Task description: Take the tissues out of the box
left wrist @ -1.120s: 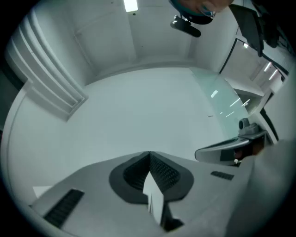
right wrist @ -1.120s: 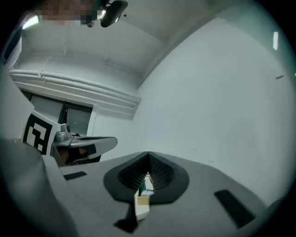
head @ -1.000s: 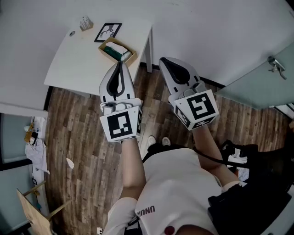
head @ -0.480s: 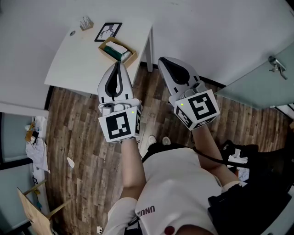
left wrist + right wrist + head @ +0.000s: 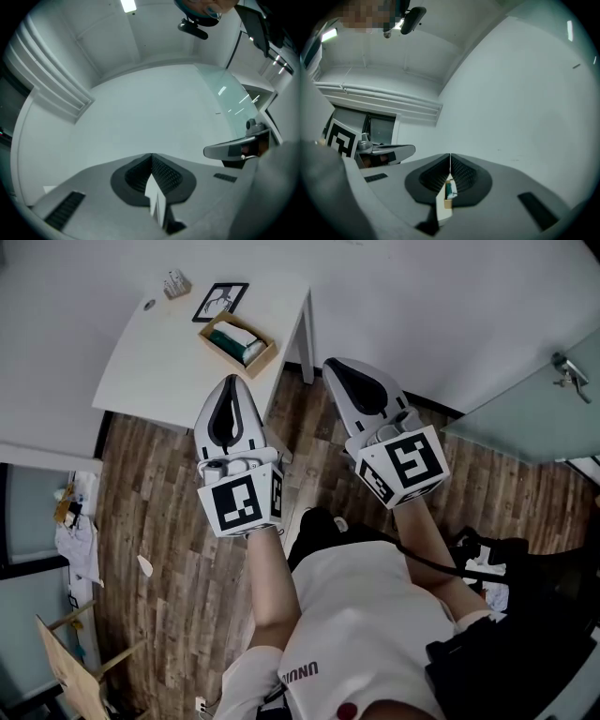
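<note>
Tissues (image 5: 240,335) are seen packed in a shallow wooden box (image 5: 266,364), which is set on the white table (image 5: 159,362) close to the table's right-hand edge, as the head view shows it. On the same table, farther from the person than the box, a black-framed picture (image 5: 220,302) is laid flat, and a small pale object (image 5: 175,284) is placed to the left of that frame.

Both tools are held in the air on the person's side of the table, over the wood-plank floor (image 5: 159,502), and nothing on the table is touched by either. The left gripper (image 5: 230,382) is pointed at the table's near edge, just short of the box. In the left gripper view its jaws are seen pressed together at the tips, with nothing clamped. The right gripper (image 5: 331,365) is held off the table's right side, beside the table leg (image 5: 307,343). Its jaws are likewise closed and empty, and the box is glimpsed through the narrow slit below their tips.
</note>
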`<state>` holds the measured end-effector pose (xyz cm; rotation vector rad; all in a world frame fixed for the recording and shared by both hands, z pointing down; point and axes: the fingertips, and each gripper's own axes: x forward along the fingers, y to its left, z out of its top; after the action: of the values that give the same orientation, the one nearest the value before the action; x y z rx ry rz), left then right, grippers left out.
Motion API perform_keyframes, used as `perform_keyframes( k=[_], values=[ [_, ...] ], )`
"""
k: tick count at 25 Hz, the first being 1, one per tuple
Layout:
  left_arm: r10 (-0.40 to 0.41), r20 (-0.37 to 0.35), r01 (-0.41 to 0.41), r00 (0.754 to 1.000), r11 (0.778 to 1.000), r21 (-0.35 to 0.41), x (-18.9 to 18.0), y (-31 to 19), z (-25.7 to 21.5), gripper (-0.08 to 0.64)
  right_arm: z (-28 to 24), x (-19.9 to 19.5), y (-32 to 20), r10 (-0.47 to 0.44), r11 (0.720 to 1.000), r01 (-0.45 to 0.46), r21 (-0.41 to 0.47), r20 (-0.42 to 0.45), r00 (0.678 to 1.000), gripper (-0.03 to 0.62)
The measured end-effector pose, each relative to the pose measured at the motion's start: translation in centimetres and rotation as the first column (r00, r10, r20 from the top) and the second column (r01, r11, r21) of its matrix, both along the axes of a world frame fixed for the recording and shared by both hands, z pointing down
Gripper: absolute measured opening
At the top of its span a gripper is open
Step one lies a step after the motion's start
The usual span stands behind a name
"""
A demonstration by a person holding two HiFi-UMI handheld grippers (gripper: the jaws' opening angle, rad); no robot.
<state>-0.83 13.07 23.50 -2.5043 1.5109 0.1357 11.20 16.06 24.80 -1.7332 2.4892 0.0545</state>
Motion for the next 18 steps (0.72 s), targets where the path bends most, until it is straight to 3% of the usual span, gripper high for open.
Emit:
perform_keyframes(
  k=[9,18],
  values=[
    [-0.008,0.012,0.008,1.000,1.000,-0.013,0.5,-1.7,1.2,0.013,0.7,0.9,-1.6,0.008,1.000,-0.008,0.003,0.007,1.000,0.020],
    [-0.027,0.016,0.027,1.000,1.000,-0.006,0.0,-8.1,1.2,0.014,0.5,1.5,-7.9,0.021,1.000,-0.021,0.006,-0.005,1.000,0.020]
  ],
)
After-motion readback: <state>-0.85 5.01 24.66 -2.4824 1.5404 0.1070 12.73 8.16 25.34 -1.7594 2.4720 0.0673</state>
